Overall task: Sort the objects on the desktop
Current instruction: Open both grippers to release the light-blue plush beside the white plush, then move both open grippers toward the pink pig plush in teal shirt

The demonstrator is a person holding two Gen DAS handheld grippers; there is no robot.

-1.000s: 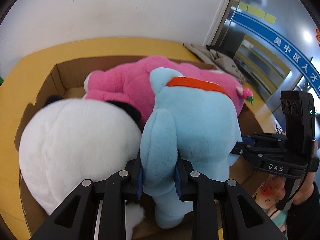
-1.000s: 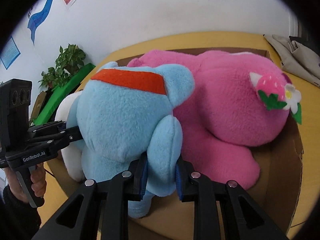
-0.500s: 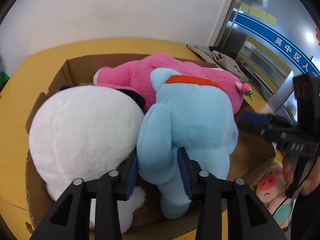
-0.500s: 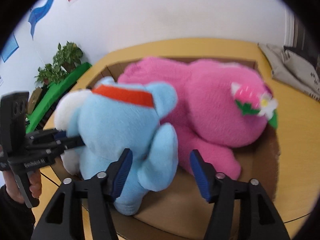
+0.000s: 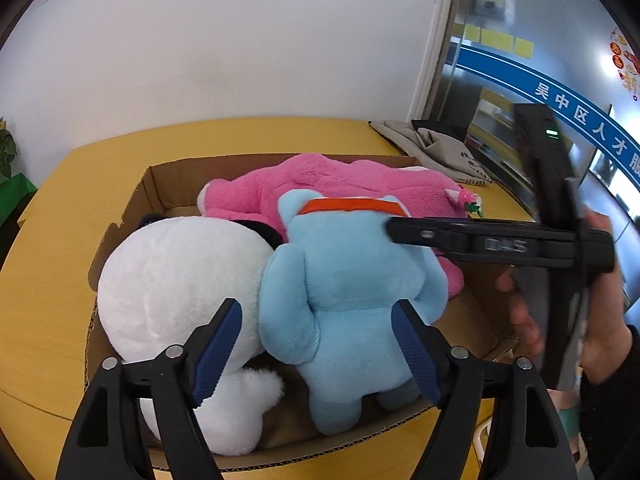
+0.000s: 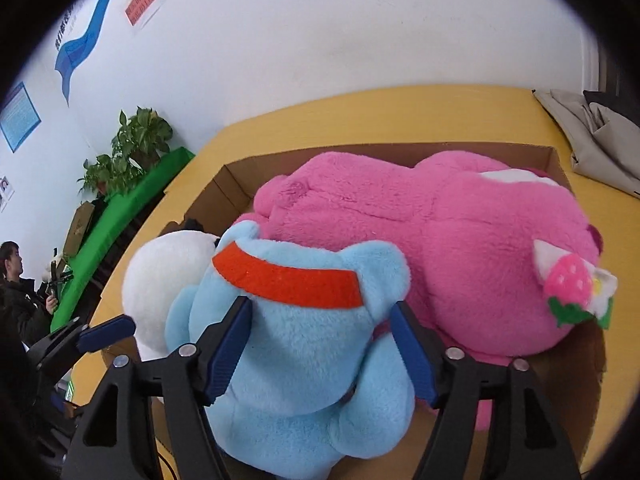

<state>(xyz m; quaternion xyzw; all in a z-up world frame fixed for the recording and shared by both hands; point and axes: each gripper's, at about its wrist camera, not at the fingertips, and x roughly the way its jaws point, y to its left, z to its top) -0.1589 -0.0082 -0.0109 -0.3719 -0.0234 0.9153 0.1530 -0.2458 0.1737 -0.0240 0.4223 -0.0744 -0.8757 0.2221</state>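
Boxed blue plush [image 5: 352, 300] between left gripper [image 5: 316, 340] fingers.

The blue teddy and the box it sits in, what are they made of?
Blue teddy: looks like soft plush fabric, with fuzzy short pile and a squashy shape. Box: brown corrugated cardboard, matte, with wavy layers showing along its cut front edge.

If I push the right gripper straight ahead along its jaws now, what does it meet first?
Most likely the light blue plush toy with the orange-red band: the right gripper has its open jaws on either side of it. The big pink plush toy lies behind. Depth is unclear.
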